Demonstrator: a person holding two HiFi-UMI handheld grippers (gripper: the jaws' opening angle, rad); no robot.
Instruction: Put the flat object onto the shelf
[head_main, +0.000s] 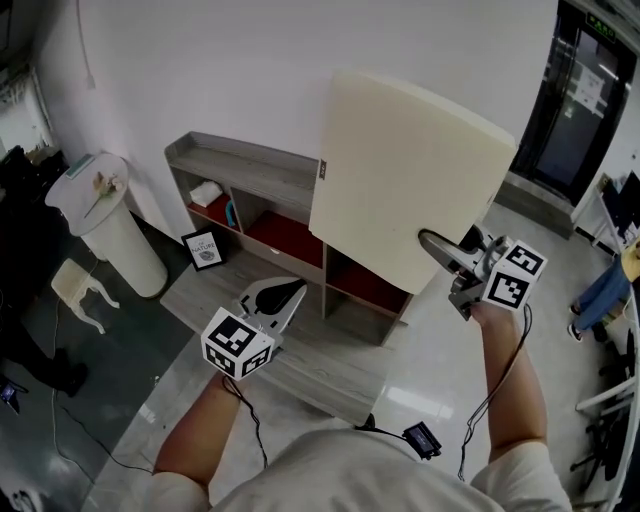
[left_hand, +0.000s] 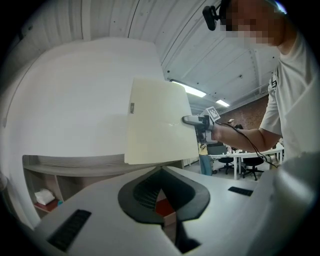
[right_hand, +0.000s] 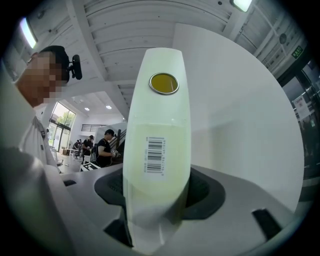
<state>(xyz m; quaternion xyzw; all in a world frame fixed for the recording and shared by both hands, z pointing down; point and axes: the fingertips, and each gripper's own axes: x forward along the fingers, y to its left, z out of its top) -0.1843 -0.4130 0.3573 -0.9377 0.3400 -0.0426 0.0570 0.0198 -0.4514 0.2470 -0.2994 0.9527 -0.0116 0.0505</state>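
The flat object (head_main: 400, 180) is a thick cream slab with rounded corners, held upright in the air in front of the white wall. My right gripper (head_main: 435, 240) is shut on its right edge. In the right gripper view the slab's narrow edge (right_hand: 157, 130), with a barcode label and a round yellow spot, fills the gap between the jaws (right_hand: 157, 200). The grey shelf (head_main: 250, 165) with red-floored compartments stands below and behind it. My left gripper (head_main: 295, 292) hovers lower left, shut and empty. The left gripper view looks past its own tips (left_hand: 161, 195) at the slab (left_hand: 157, 120), the right gripper (left_hand: 192, 120) and the shelf top (left_hand: 75, 165).
A white cylindrical stand (head_main: 115, 235), a small framed picture (head_main: 204, 249) and a white stool (head_main: 80, 285) sit left of the shelf. A low grey platform (head_main: 300, 360) lies before it. A person in jeans (head_main: 600, 290) stands far right near a glass door (head_main: 590, 90).
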